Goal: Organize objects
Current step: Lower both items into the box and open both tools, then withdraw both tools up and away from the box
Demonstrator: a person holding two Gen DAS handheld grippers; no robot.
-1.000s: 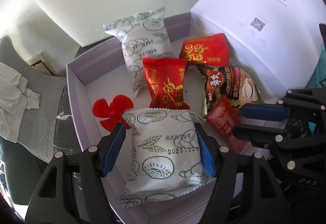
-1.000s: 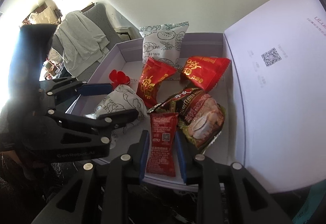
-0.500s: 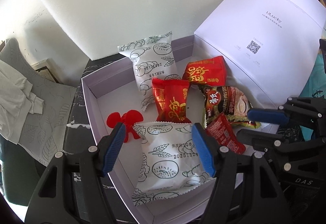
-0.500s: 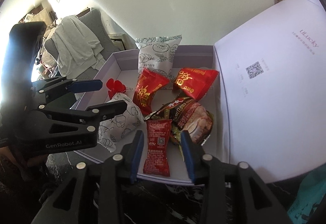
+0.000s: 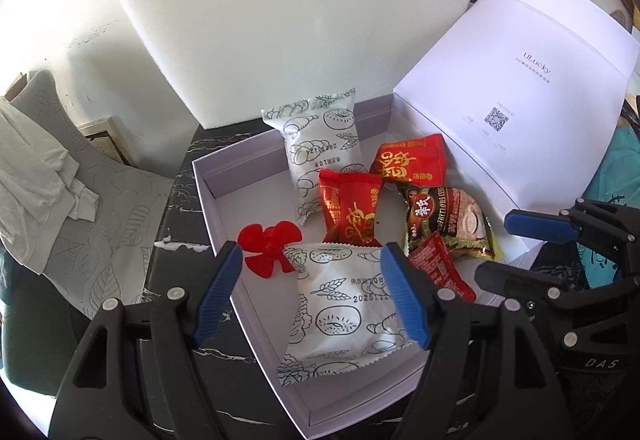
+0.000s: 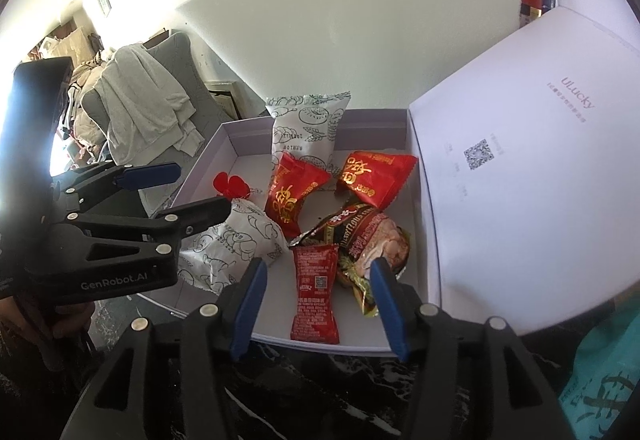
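An open white box [image 5: 208,200] holds snack packs. My left gripper [image 5: 310,260] hovers over the near white snack pack [image 5: 344,304], which lies flat on the box floor. Its jaws are opening and the pads stand clear of the pack. My right gripper [image 6: 318,268] hangs above the red ketchup sachet [image 6: 316,288]. Its jaws are opening too, with the sachet lying loose below the gap. A brown oatmeal sachet [image 6: 372,236], two red candy packs [image 5: 352,208] [image 5: 412,160], a second white pack [image 5: 320,136] and a red plastic propeller [image 5: 268,244] also lie inside.
The box lid [image 5: 520,112] stands open to the right. A white foam board [image 5: 300,20] leans behind the box. The box rests on a black marble table [image 5: 180,200]. A grey chair with clothes [image 5: 60,180] is at the left, a teal bag [image 6: 600,380] at the right.
The right jaws have spread off the ketchup sachet, and the left jaws have widened off the white pack. Both grippers have risen and drawn back, leaving both packs lying in the box.
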